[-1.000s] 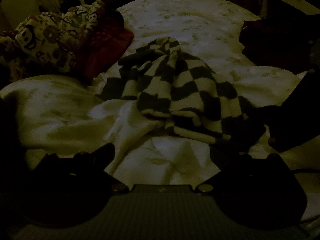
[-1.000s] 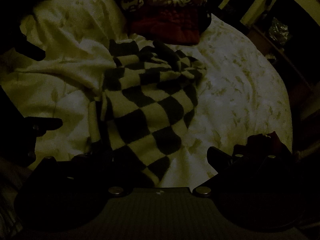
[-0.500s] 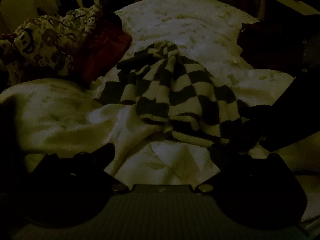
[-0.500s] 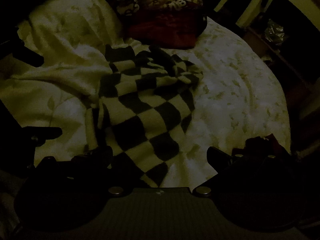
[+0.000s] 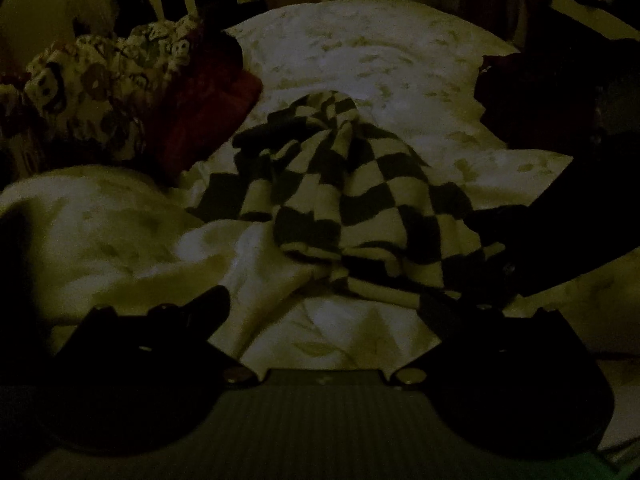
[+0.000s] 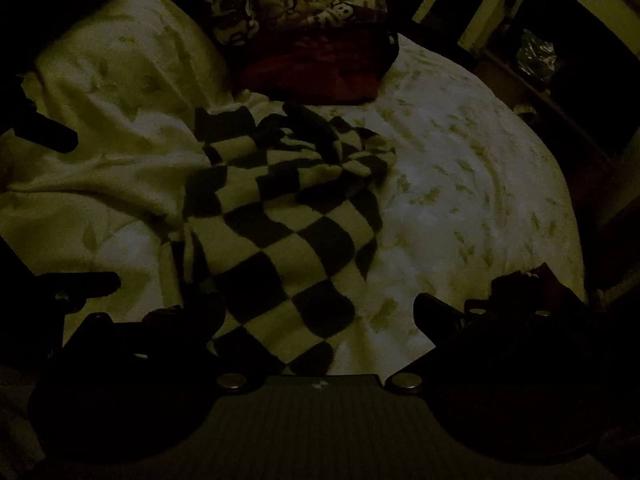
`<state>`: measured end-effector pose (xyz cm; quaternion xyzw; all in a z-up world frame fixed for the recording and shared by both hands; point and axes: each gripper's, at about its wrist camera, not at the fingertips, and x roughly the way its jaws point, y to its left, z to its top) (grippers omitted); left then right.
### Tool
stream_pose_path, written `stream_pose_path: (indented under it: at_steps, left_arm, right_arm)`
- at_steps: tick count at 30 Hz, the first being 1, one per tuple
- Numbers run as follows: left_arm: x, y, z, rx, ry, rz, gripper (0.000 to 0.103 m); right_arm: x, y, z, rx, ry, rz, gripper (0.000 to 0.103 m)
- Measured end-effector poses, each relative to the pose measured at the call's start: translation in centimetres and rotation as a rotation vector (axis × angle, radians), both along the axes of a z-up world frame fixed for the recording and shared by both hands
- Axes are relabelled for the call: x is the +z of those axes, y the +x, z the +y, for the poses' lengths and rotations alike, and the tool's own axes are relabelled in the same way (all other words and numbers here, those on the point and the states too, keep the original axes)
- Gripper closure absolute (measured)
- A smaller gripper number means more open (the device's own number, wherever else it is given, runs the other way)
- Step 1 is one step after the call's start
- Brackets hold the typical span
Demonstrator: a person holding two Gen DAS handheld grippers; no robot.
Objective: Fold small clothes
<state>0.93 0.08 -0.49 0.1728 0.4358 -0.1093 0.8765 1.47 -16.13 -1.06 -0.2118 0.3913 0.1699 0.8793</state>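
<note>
A black-and-white checked garment (image 5: 352, 200) lies crumpled on the white leaf-print bedspread (image 5: 360, 52). My left gripper (image 5: 326, 300) is open just short of the garment's near hem, with nothing between its fingers. In the left wrist view my right gripper (image 5: 488, 244) shows as a dark shape reaching in over the garment's right edge. In the right wrist view the checked garment (image 6: 280, 232) runs down to a corner between the spread fingers of my right gripper (image 6: 320, 304), which is open. The left gripper's fingers (image 6: 84, 283) show spread apart at the left edge there.
A cartoon-print cloth (image 5: 104, 80) lies on a dark red garment (image 5: 208, 116) at the back left of the bed. Another dark cloth (image 5: 532, 92) lies at the right. A raised fold of bedspread (image 6: 112, 160) sits left of the checked garment. Furniture (image 6: 540, 56) stands beyond the bed's far edge.
The right gripper has moved in from the right onto the checked garment's edge. Both cameras have crept slightly closer to the garment. Neither gripper has shut.
</note>
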Motion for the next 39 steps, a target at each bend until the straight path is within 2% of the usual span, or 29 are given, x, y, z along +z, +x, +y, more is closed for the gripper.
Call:
stream_pose_path:
  at_steps: [2,16,29,39]
  left_arm:
    - [0.0,0.2,0.3,0.008,-0.015,0.005,0.000]
    - [-1.1,0.8,0.0,-0.004,0.009,0.020,0.000]
    - [-1.3,0.5,-0.6,-0.020,0.036,-0.020,0.000]
    - [-1.4,0.2,-0.8,-0.027,0.042,-0.040,0.000]
  right_arm:
    - [0.0,0.1,0.1,0.002,0.002,-0.001,0.000]
    - [-0.4,0.7,0.1,0.000,0.021,-0.010,0.000]
    - [-0.5,0.7,0.1,0.037,0.054,-0.023,0.000]
    - [-0.8,0.9,-0.4,0.000,0.082,-0.021,0.000]
